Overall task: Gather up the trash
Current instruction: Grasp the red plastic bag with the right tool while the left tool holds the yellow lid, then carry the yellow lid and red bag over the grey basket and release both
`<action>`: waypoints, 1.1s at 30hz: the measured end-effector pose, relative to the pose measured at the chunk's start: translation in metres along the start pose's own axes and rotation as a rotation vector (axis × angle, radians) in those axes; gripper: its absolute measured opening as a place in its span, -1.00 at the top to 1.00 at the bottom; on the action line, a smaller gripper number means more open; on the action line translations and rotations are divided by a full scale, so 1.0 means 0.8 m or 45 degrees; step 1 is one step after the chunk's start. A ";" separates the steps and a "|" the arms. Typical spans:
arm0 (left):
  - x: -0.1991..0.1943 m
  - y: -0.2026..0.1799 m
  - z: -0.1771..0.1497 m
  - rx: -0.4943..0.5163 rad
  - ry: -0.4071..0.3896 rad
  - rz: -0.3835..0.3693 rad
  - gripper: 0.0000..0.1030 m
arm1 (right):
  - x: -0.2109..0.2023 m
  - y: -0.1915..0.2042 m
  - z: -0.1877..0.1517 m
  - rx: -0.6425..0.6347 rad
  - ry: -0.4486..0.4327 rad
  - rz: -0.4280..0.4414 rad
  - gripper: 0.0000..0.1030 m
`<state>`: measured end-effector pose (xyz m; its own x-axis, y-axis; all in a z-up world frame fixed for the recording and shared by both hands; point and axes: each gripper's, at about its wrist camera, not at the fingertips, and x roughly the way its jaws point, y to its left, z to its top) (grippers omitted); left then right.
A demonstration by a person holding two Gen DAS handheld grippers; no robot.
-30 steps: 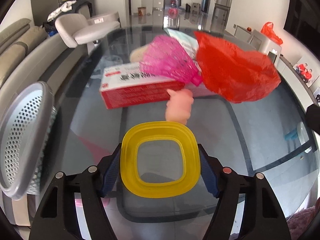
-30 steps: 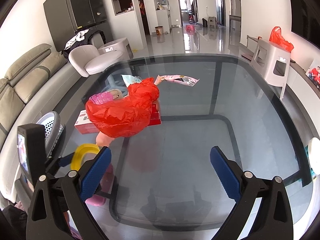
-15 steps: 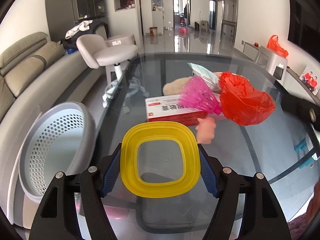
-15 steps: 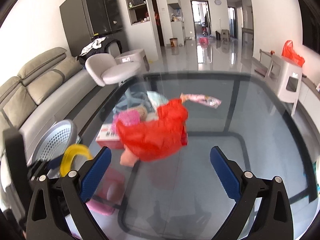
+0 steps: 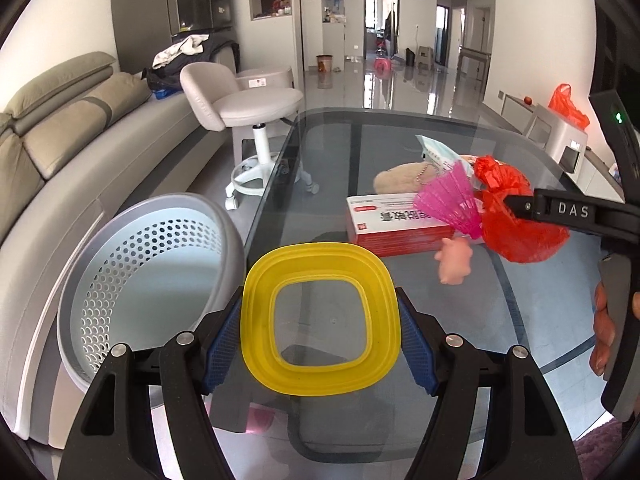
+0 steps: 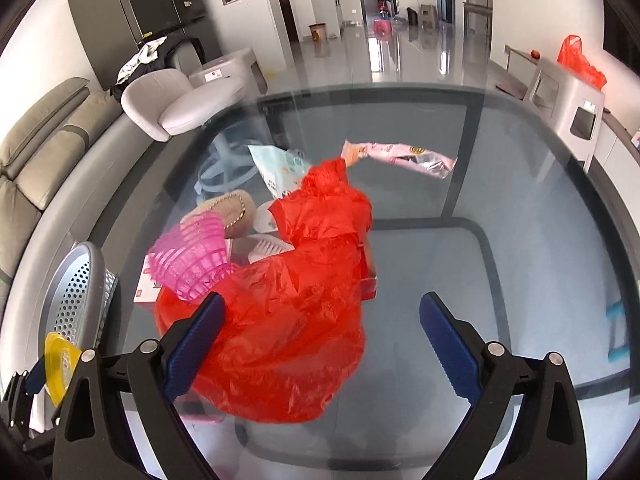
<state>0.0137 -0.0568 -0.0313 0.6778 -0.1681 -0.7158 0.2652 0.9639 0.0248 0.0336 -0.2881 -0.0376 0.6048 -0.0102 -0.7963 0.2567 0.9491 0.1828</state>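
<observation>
My left gripper [image 5: 320, 330] is shut on a yellow square ring lid [image 5: 320, 322], held over the glass table's left edge beside the grey perforated bin [image 5: 152, 280]. My right gripper [image 6: 322, 346] is open and hangs over a crumpled red plastic bag [image 6: 296, 320]; its left pad overlaps the bag, its right pad is apart from it. One finger of the right gripper [image 5: 572, 210] reaches over the red bag [image 5: 516, 220] in the left wrist view. A pink mesh basket [image 6: 192, 264] and a red-and-white box [image 5: 396, 224] lie against the bag.
Further trash on the glass table [image 6: 520, 240]: a pink wrapper [image 6: 400, 156], a pale blue packet [image 6: 280, 168], a beige plush pouch [image 6: 228, 212] and a small pink figure [image 5: 454, 262]. A swivel chair [image 5: 248, 104] and a sofa [image 5: 60, 132] stand to the left.
The left gripper, still holding the yellow lid, drew back and left, bringing the bin into fuller view. The right gripper moved in over the red bag.
</observation>
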 end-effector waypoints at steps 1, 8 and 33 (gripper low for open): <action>0.000 0.001 0.000 -0.005 0.002 -0.002 -0.33 | 0.000 0.001 -0.001 -0.005 -0.007 -0.004 -0.62; -0.005 0.004 0.001 -0.007 -0.011 -0.004 -0.33 | 0.009 -0.003 -0.010 0.011 0.071 0.022 0.60; -0.060 0.080 0.020 -0.102 -0.170 0.181 -0.33 | -0.089 0.099 -0.014 -0.168 -0.196 0.282 0.73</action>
<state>0.0092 0.0096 0.0157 0.7909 -0.0503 -0.6098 0.1088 0.9923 0.0593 0.0023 -0.2088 0.0267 0.7447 0.1637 -0.6470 0.0118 0.9661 0.2581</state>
